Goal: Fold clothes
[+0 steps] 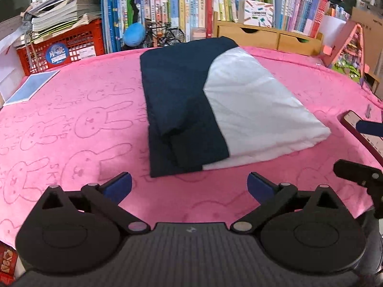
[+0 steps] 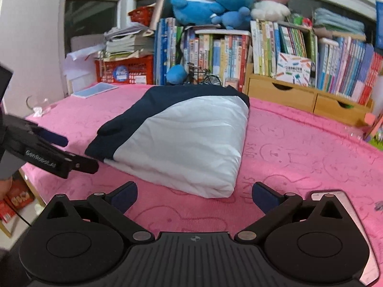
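A folded navy-and-white garment (image 1: 215, 110) lies in a thick bundle in the middle of the pink rabbit-print blanket (image 1: 71, 131). My left gripper (image 1: 189, 186) hangs just short of its near edge, jaws wide apart with nothing between the blue pads. In the right wrist view the same garment (image 2: 182, 141) sits ahead and slightly left, white side facing me. My right gripper (image 2: 195, 197) is open too, empty, a little back from the white corner. The left gripper (image 2: 71, 153) shows at the left edge of that view, clear of the cloth.
Bookshelves (image 2: 239, 52) and wooden drawers (image 2: 299, 95) line the far side, with a red crate (image 1: 62, 45) of papers at back left. A phone (image 1: 361, 131) lies on the blanket at right. A blue booklet (image 1: 31, 86) rests at far left.
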